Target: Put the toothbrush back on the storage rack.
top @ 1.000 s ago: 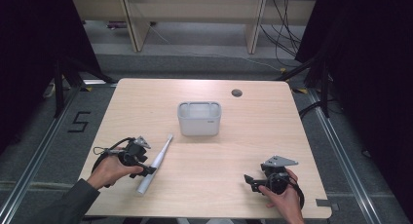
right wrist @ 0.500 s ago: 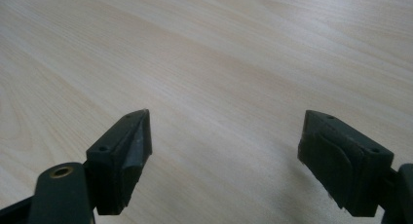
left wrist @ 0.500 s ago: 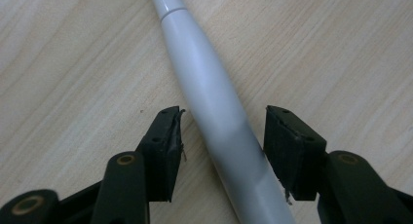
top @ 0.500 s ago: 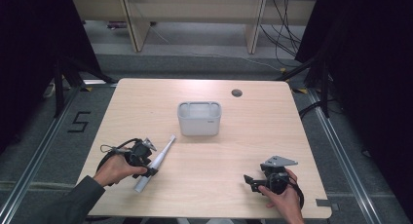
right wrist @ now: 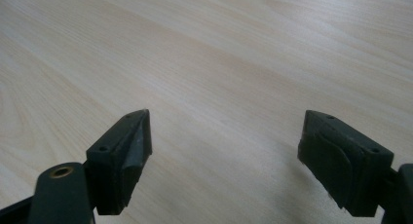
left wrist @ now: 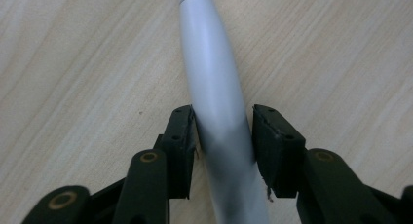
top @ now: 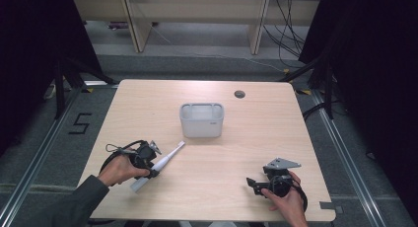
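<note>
Left gripper (top: 152,160) at about 8 o'clock on the table (top: 148,103), straddling the pale grey wand-shaped tool (top: 158,165). A second ago the gripper sat beside the tool's handle; since then the hand has slid in and the jaws have come to either side of the shaft. Left gripper view: one pad (left wrist: 184,136) touches the tool (left wrist: 216,112), the other stands just off it, so the jaws are closing but not yet clenched; the tool lies flat on the wood, tip toward 1 o'clock. Judgement: the grasp is nearly made, lift comes next. The grey bin (top: 201,120) stands at centre, near the tool's tip, with bare board between them for a swing. Near edge of the table is close behind the left hand (top: 121,170). Right gripper (top: 254,183) at 5 o'clock, unmoved, jaws spread wide over bare wood, holding nothing, close to the near edge.
</note>
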The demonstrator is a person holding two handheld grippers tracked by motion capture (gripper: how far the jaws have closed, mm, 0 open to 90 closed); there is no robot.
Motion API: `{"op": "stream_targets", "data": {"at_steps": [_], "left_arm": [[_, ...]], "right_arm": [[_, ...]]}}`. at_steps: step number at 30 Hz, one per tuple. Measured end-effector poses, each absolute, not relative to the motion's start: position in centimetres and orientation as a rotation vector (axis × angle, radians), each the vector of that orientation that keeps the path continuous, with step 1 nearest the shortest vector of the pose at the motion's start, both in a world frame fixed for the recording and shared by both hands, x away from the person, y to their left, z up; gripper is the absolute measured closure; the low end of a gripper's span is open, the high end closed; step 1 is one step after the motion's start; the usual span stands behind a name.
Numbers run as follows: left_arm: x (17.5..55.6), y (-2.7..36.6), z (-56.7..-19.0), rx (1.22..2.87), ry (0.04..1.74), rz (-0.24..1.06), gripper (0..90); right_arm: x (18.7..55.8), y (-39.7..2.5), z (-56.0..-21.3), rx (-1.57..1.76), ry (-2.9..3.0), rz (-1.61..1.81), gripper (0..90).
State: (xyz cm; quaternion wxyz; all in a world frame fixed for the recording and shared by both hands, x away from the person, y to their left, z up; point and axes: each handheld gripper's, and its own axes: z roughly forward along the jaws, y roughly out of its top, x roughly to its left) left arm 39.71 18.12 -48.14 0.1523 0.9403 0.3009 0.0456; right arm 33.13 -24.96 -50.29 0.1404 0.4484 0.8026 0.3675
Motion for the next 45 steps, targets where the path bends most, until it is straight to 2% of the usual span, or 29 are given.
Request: {"op": "stream_targets", "data": {"at_steps": [6,23,38,45], "left_arm": [[39.7,17.7,-48.3,2.732,0.833,0.128,65.1],[40.4,16.4,-48.0,2.888,0.769,0.097,65.6],[40.4,16.5,-48.0,2.908,0.740,0.126,66.1],[40.0,16.6,-47.2,2.838,0.708,0.140,66.1]], "right_arm": [[33.1,-25.0,-50.3,1.291,2.323,1.060,20.1],[33.0,-24.7,-50.3,1.316,2.338,1.064,20.1],[33.0,-24.7,-50.4,1.318,2.338,1.077,20.1],[33.1,-24.9,-50.3,1.287,2.329,1.057,20.1]]}}
